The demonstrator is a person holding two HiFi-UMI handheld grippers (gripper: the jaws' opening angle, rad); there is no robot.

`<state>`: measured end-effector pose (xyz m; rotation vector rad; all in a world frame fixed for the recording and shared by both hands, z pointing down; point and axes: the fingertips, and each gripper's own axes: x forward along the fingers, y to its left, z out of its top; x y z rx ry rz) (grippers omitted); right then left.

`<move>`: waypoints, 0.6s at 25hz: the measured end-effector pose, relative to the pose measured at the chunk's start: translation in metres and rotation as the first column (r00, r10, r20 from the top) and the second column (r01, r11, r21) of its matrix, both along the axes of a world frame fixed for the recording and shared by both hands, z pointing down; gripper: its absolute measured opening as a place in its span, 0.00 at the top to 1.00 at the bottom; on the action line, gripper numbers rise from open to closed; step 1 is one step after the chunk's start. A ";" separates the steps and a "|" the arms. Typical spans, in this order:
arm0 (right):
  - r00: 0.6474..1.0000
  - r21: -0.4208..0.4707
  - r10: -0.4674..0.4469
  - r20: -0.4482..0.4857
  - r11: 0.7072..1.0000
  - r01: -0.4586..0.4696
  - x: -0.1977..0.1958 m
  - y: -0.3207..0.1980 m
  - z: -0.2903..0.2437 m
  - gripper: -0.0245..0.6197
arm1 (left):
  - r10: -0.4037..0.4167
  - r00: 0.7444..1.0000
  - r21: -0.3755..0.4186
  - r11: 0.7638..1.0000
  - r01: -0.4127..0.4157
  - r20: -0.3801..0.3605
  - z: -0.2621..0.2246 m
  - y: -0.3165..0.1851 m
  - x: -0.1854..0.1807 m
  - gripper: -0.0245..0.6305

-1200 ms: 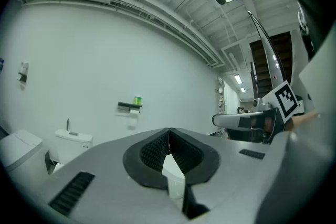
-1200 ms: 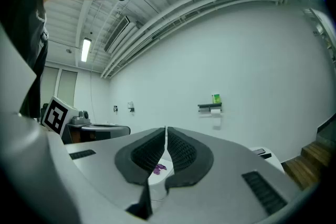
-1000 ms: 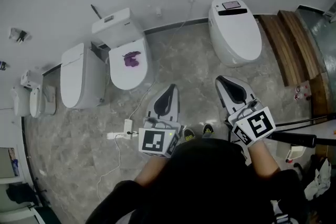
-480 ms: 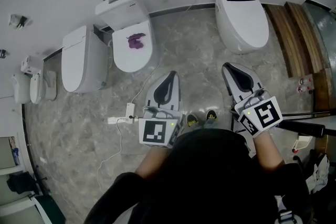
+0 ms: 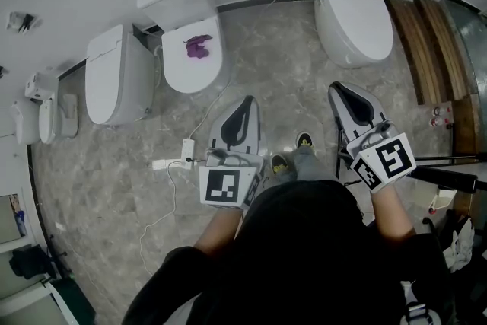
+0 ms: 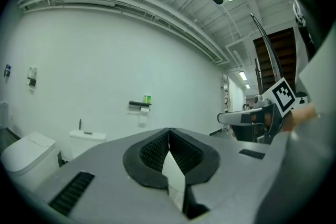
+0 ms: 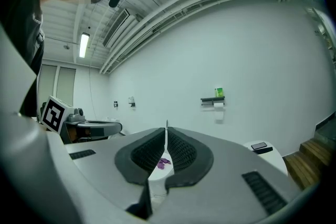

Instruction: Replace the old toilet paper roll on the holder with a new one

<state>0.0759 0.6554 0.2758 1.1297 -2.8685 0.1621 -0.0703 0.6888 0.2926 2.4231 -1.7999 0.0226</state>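
The wall holder (image 6: 139,106) is a dark shelf bar with a white toilet paper roll (image 6: 143,114) hanging under it and a green item (image 6: 147,98) on top. It is far ahead of both grippers and also shows in the right gripper view, where the holder (image 7: 212,99) carries the roll (image 7: 218,106). It is outside the head view. My left gripper (image 6: 169,131) (image 5: 248,100) is shut and empty, held level over the floor. My right gripper (image 7: 166,128) (image 5: 337,87) is also shut and empty, beside it.
Three white toilets stand along the wall: one at left (image 5: 114,76), a middle one (image 5: 190,42) with a purple scrap (image 5: 198,46) on its lid, one at right (image 5: 354,4). A power strip and cable (image 5: 186,152) lie on the floor. Wooden steps (image 5: 434,49) are at right.
In the head view the wall and toilets have slid toward the top edge, and the wall holder has left the picture. Both grippers stay shut and have shifted slightly right.
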 end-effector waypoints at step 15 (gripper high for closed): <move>0.999 0.019 -0.037 0.019 0.999 0.037 0.006 -0.075 0.006 0.92 | -0.011 0.999 -0.028 1.000 0.012 0.031 -0.001 -0.069 0.013 0.93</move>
